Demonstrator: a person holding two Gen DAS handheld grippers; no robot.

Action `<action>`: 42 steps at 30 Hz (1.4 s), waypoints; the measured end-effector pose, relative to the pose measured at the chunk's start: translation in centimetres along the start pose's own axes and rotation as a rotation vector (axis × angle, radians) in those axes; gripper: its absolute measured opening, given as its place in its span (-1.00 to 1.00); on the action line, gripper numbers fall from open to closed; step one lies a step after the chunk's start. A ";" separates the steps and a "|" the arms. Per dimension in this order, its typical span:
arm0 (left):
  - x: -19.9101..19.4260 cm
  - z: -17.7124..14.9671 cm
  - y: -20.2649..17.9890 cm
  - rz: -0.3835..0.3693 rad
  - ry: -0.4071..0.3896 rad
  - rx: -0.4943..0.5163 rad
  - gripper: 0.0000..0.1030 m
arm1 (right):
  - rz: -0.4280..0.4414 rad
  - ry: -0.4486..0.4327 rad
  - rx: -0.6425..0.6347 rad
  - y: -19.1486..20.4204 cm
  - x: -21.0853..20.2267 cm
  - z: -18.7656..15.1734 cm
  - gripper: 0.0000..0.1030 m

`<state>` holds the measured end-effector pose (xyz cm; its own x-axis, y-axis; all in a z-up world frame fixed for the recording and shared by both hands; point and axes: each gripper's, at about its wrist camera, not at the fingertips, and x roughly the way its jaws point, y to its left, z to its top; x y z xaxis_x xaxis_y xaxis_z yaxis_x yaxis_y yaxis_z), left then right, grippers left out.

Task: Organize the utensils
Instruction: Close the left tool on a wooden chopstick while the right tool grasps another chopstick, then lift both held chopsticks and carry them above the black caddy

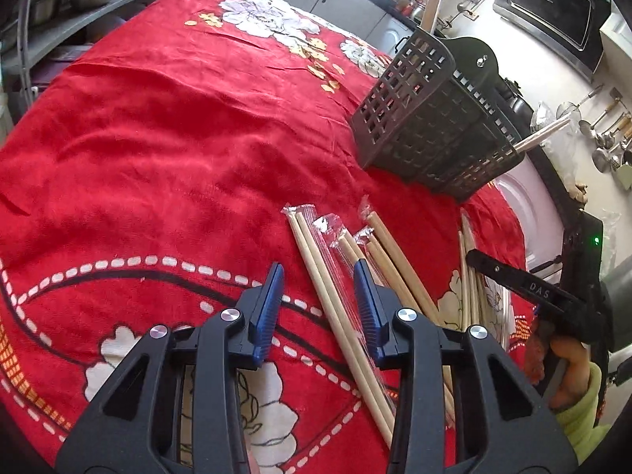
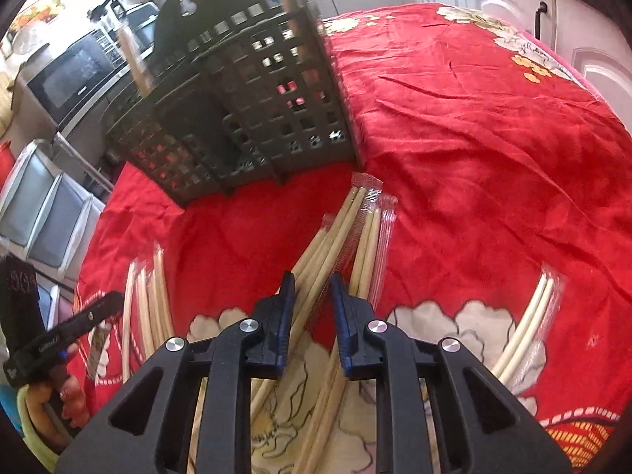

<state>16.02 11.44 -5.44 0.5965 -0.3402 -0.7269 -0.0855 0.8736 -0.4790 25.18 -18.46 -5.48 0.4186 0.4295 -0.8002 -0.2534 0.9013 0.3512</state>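
Both tools are matte black plastic frames with triangular cut-outs and round silver screw heads, ending in ribbed blue finger pads. The left tool [image 1: 319, 300] and right tool [image 2: 312, 302] look alike. One body carries white lettering and a green light. The right hand [image 1: 568, 367] shows bare skin and a yellow-green sleeve.

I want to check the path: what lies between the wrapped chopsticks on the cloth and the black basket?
Only bare red tablecloth lies between the wrapped chopsticks and the black basket; both wrist views show this.
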 end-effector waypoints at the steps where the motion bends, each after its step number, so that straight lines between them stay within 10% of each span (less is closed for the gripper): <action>1: 0.1 0.1 0.1 -0.006 0.001 -0.010 -0.41 | 0.005 -0.001 0.014 -0.2 0.1 0.2 -0.65; 22: 2.3 3.8 1.8 -0.088 0.041 -0.141 -0.48 | 0.174 0.001 0.291 -6.0 2.5 5.5 -0.65; 42: 1.6 5.3 2.0 -0.116 0.025 -0.117 -0.93 | 0.201 -0.090 0.207 -4.7 -0.3 4.7 -0.85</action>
<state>21.07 14.51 -4.95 0.5880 -0.4464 -0.6745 -0.1106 0.7817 -0.6138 30.33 -22.57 -4.59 0.4557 0.5957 -0.6614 -0.1597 0.7858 0.5976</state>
